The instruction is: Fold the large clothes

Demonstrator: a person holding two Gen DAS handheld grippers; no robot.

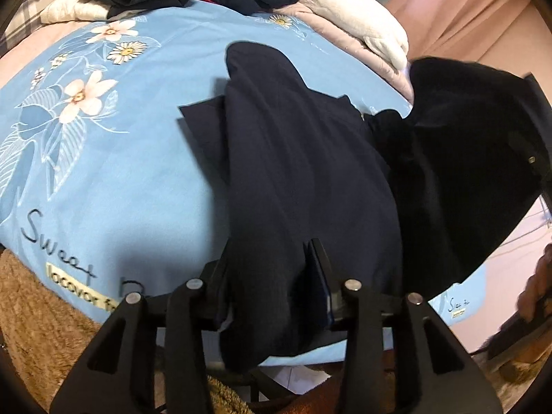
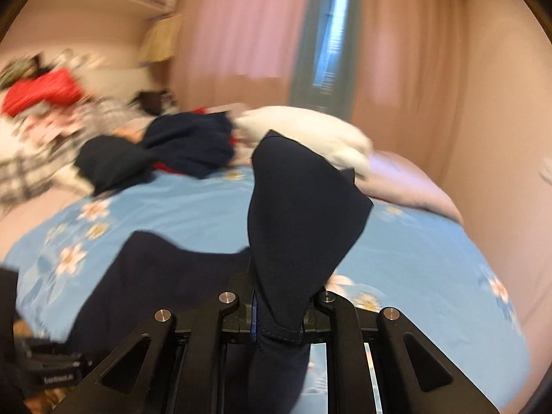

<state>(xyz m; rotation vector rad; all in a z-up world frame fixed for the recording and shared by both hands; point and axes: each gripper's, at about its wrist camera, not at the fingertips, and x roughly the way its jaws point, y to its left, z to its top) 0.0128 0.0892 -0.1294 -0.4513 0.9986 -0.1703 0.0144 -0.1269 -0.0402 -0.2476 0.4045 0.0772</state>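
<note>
Right up against the lens in the right wrist view, the right gripper (image 2: 281,314) has its jaws clamped on a fold of the dark navy garment (image 2: 300,214), the hemmed edge pinched between them and the cloth rising in a peak up the middle of the frame. The rest of that garment trails off to the lower left, lying on the blue flowered bedsheet (image 2: 193,207). Behind it, in the upper left, a heap of clothes (image 2: 186,145) blurs past, with a white pillow (image 2: 310,134) at centre and pink curtains (image 2: 241,27) above.

Over in the left wrist view, the left gripper (image 1: 272,276) has its jaws parted, the garment (image 1: 296,172) draped loosely between the fingers (image 1: 322,258) and not squeezed. The cloth runs up the centre of the frame across the bedsheet (image 1: 138,155), one dark part lifted at the right edge. A brown fuzzy blanket (image 1: 31,310) shows lower left.
</note>
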